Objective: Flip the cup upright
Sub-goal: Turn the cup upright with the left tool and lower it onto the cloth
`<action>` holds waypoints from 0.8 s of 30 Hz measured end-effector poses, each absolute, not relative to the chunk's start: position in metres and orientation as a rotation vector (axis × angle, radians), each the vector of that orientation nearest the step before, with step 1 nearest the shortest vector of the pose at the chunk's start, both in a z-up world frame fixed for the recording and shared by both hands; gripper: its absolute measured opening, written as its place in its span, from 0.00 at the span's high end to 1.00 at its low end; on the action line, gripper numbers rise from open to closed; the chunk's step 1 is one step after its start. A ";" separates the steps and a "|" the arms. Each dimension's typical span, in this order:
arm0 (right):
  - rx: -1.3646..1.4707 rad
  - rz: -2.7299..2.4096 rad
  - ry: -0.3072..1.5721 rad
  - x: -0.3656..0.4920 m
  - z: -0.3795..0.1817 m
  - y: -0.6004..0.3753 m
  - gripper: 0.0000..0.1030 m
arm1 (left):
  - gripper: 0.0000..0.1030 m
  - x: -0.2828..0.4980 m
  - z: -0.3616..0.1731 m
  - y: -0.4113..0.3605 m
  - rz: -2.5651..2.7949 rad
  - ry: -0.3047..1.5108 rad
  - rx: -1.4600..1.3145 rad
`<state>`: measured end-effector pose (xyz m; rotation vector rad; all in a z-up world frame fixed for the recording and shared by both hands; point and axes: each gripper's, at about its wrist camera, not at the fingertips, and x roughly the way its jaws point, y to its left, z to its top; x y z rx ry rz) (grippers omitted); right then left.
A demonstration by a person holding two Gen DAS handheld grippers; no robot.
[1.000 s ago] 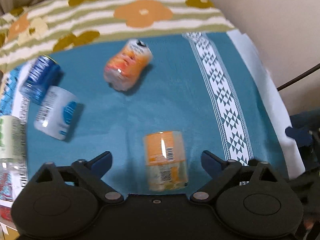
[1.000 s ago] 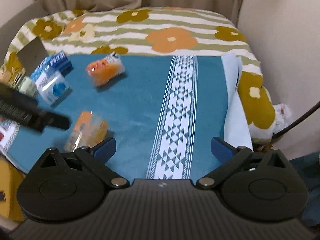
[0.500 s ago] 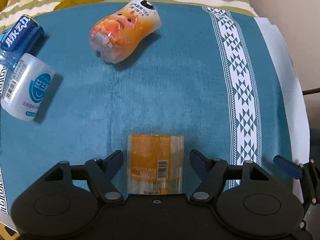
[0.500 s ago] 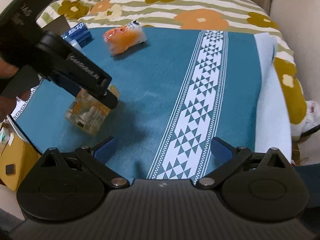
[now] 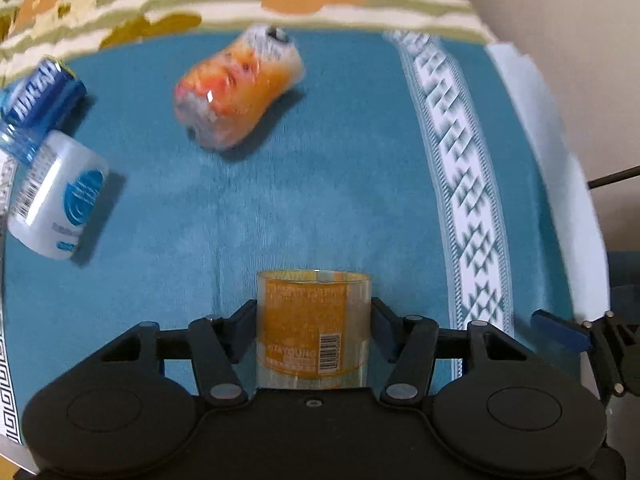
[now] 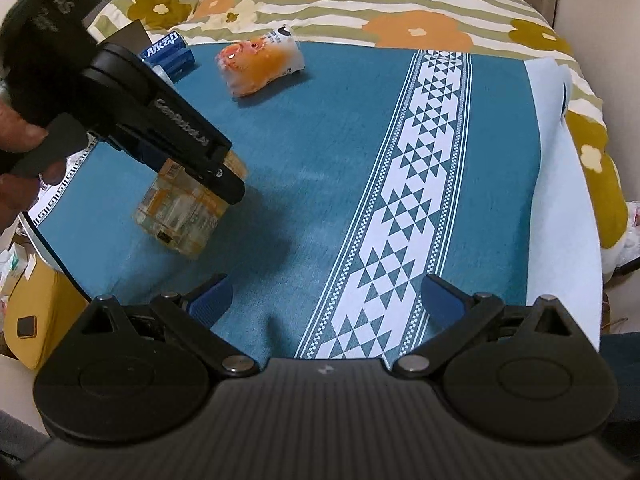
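My left claw (image 5: 312,320) was clamped on the cup (image 5: 313,326), fingers pressed to both its sides; cup lay on its side on the teal cloth (image 5: 328,184), at 6 o'clock in left view. My right claw (image 6: 326,294) hung apart, well clear.

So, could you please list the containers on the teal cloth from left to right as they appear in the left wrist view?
Blue can → white bottle → orange pouch → orange-label cup, which sits between the left gripper's jaws.
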<state>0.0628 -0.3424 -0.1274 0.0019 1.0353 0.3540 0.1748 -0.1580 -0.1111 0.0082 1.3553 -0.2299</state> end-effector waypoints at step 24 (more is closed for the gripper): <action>-0.010 0.283 1.045 0.049 -0.144 -0.309 0.00 | 0.39 0.088 -0.135 -0.117 -0.257 0.639 -0.069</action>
